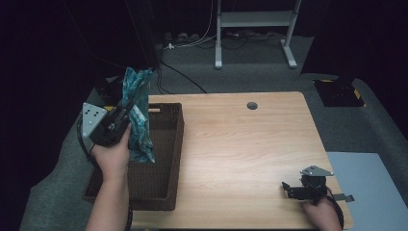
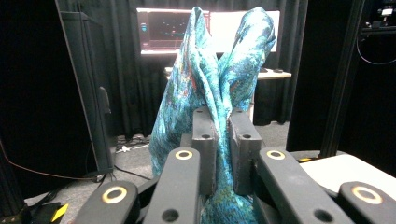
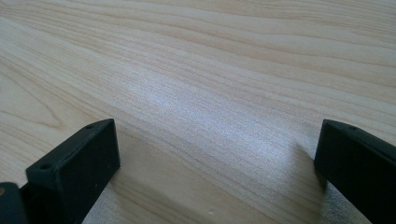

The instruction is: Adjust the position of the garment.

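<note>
A teal patterned cloth [image 1: 137, 113] hangs in the air over the left side of a dark wicker basket [image 1: 166, 159]. My left gripper [image 1: 126, 107] is shut on the cloth, held up above the basket's left rim. In the left gripper view the cloth [image 2: 210, 84] is pinched between the two jaws and rises in two folds above my left gripper [image 2: 218, 123]. My right gripper [image 1: 287, 187] rests low on the wooden table [image 1: 240, 144] near its front right corner. In the right gripper view my right gripper [image 3: 217, 154] stands open with bare wood between its jaws.
A small dark round grommet [image 1: 252, 105] sits near the table's far edge. A white desk frame [image 1: 255, 29] and cables lie on the floor behind. A grey-blue mat [image 1: 370, 183] lies to the right of the table. A monitor [image 2: 163, 30] glows behind the cloth.
</note>
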